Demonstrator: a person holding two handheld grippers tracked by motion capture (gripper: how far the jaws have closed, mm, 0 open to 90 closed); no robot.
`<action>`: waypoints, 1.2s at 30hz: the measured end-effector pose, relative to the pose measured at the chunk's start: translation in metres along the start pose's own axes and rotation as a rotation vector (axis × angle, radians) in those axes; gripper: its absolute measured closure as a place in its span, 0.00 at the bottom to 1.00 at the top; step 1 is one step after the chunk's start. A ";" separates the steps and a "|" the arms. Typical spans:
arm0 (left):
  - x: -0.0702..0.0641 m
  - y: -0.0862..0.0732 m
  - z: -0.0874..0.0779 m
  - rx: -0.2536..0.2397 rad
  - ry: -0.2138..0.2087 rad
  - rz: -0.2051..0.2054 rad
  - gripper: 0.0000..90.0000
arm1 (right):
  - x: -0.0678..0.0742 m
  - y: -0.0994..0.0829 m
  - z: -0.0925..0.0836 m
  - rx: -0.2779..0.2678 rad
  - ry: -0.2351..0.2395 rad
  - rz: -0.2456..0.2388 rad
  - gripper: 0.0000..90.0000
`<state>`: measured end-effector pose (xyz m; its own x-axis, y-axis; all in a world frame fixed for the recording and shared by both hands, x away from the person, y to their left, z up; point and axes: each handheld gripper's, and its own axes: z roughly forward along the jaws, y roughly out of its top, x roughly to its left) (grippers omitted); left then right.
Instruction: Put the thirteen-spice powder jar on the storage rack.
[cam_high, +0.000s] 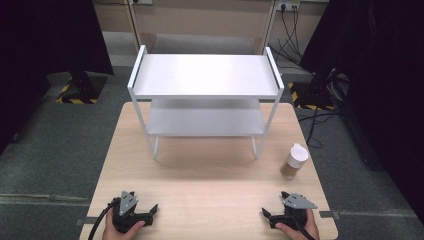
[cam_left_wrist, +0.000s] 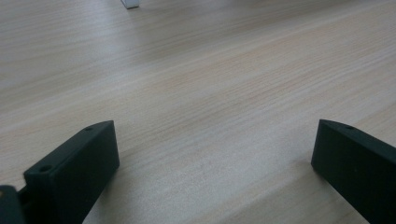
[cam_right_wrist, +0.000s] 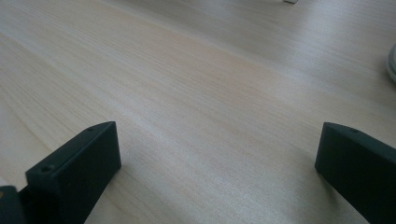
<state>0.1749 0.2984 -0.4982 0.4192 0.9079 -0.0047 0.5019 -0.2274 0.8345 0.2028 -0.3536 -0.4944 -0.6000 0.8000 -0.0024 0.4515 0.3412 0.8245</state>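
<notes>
**High view inspection: both grippers idle, bottle not yet approached**

High view shows a light wooden table (cam_high: 200, 185) carrying a white two-tier shelf rack (cam_high: 205, 75) at its far half. A small bottle (cam_high: 294, 161) with a white cap and a brownish body stands upright near the table's right edge, just beyond and to the right of the rack's front right leg and apart from it.

The left gripper (cam_high: 145, 212) rests at the near left corner of the table, held by a hand (cam_high: 122, 231). Its jaws stand spread wide, with bare tabletop between them in the left gripper view. The right gripper (cam_high: 272, 214) rests at the near right corner, likewise spread with nothing between the jaws. The bottle is the nearest object to it, ahead and slightly to its right, well apart.

Assessment of handling: the bottle appears small and probably light, with a rigid, round body. The wall is likely smooth, so it may slip or roll under an off-centre pinch. Being tall for its base, it could tip if nudged. The recommended hold is across the body at mid-height, below the cap, jaws level and centred on the axis.
</notes>
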 end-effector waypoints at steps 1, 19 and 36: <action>0.000 0.000 0.000 0.000 0.000 0.000 0.00 | 0.000 0.000 0.000 0.000 0.000 0.000 0.00; 0.000 0.000 0.000 0.001 0.001 0.001 0.00 | 0.000 0.000 0.000 0.000 -0.001 0.001 0.00; 0.000 0.000 0.000 0.001 0.001 0.002 0.00 | 0.002 -0.005 -0.037 -0.215 -0.067 0.008 0.01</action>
<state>0.1749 0.2980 -0.4981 0.4193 0.9078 -0.0023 0.5019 -0.2297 0.8339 0.1747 -0.3715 -0.4779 -0.5487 0.8356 -0.0272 0.3008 0.2277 0.9261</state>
